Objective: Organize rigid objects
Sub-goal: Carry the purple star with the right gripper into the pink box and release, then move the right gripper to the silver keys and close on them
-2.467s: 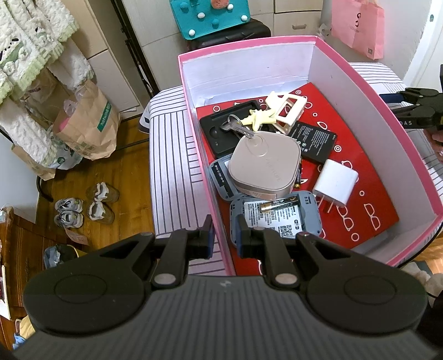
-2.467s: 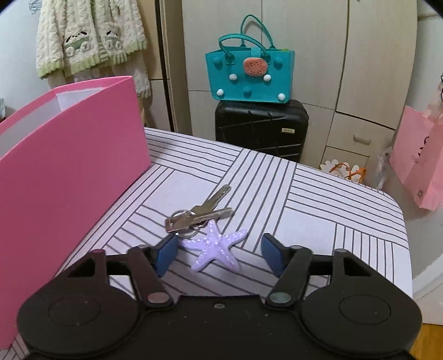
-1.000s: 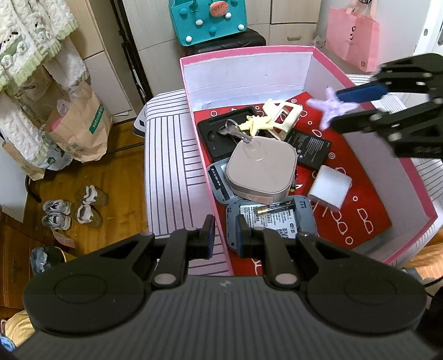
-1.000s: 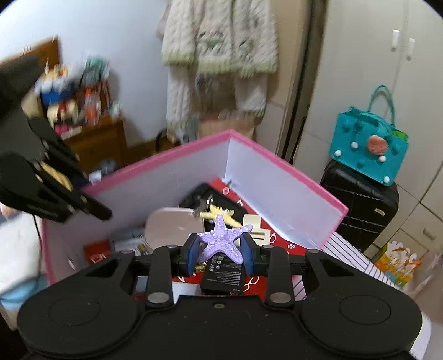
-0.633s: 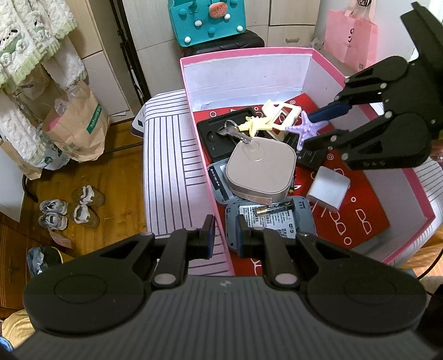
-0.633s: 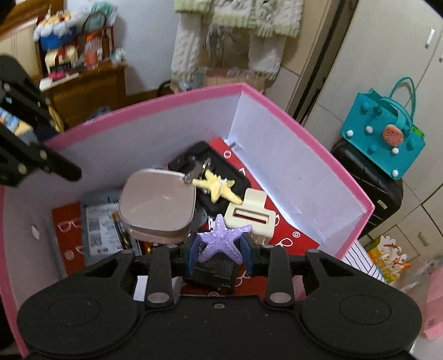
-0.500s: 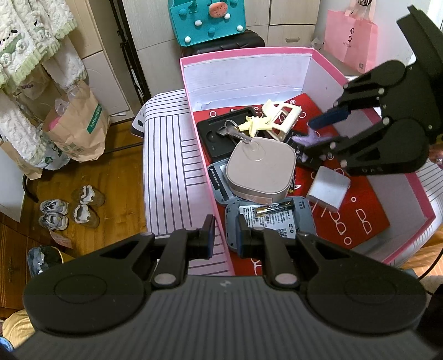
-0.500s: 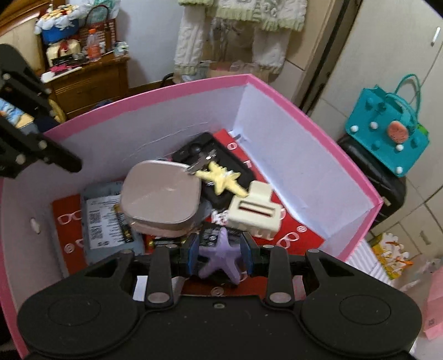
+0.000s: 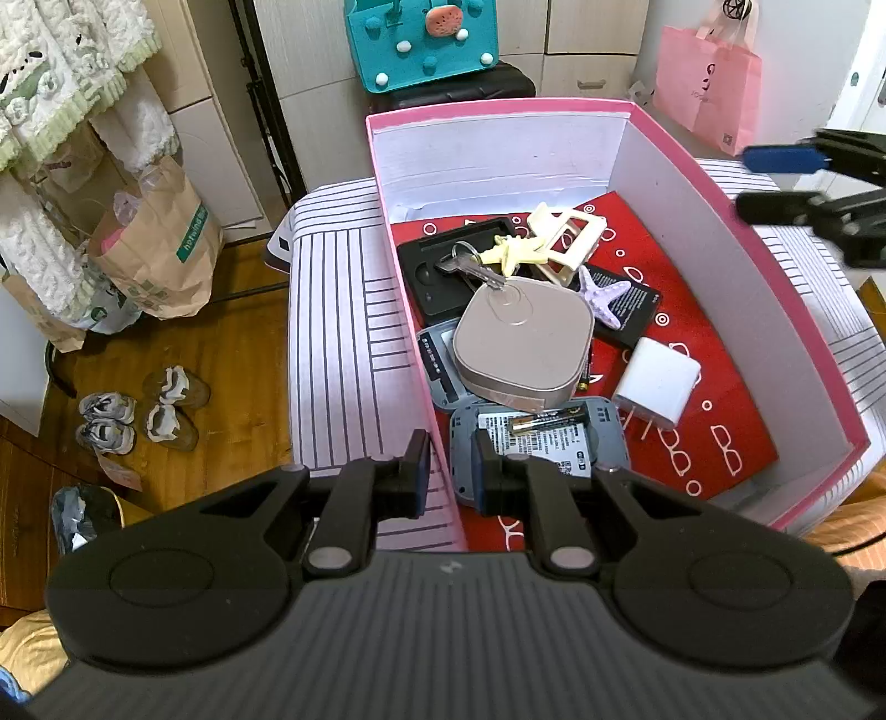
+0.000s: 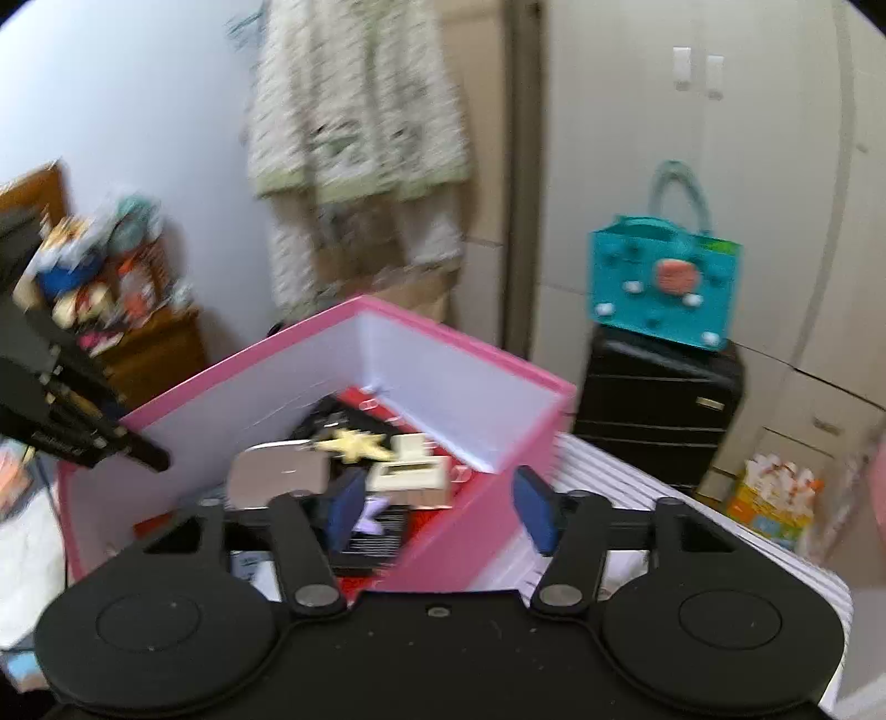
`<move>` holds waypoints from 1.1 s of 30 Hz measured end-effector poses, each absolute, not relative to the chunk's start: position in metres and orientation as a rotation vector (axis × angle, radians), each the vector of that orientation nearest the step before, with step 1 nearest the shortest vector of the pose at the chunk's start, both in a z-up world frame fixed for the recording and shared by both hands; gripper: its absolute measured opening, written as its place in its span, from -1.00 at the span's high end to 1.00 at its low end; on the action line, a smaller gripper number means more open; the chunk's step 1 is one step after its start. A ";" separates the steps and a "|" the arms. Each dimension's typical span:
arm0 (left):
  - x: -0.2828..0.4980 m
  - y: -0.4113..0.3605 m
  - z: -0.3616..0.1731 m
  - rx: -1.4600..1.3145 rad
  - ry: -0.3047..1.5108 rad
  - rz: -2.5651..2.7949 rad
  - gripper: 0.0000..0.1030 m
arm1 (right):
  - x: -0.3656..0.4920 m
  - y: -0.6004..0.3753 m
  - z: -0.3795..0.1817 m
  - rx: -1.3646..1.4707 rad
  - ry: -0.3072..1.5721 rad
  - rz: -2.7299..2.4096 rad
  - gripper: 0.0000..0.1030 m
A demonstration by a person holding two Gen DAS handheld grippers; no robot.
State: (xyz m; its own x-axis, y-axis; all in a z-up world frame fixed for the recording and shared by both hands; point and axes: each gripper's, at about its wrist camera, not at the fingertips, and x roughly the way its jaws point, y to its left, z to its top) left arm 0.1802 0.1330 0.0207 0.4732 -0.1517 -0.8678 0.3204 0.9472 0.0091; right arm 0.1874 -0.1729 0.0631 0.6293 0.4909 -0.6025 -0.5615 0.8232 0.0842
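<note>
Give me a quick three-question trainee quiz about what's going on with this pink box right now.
1. True or false: the purple starfish lies inside the pink box.
2. What does the left gripper clamp? A) keys B) box wall C) nothing
3. What lies on the grey device nearest the left gripper?

Key: 1. True, on a black battery. 2. B. 3. A small battery.

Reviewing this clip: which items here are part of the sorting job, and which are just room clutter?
Job: pink box, purple starfish, yellow starfish with keys, beige square case, white charger, black battery.

Clutter: teal bag, paper bag, shoes, black suitcase.
</note>
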 end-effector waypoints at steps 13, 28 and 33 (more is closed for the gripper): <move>0.179 0.137 0.021 0.142 1.034 -0.273 0.75 | 0.218 -0.259 -0.022 0.078 0.757 0.305 -0.33; 0.179 0.137 0.021 0.124 1.041 -0.257 0.75 | 0.239 -0.213 -0.065 -0.062 0.740 0.365 -0.14; 0.179 0.137 0.021 0.121 1.041 -0.258 0.75 | 0.243 -0.208 -0.061 -0.051 0.732 0.375 0.45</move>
State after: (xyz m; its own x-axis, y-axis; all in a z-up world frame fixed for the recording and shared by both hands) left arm 0.1786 0.1373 0.0213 0.4789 -0.1540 -0.8643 0.2683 0.9631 -0.0229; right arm 0.2426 -0.2081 -0.0612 0.6806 0.3158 -0.6611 -0.3513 0.9325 0.0838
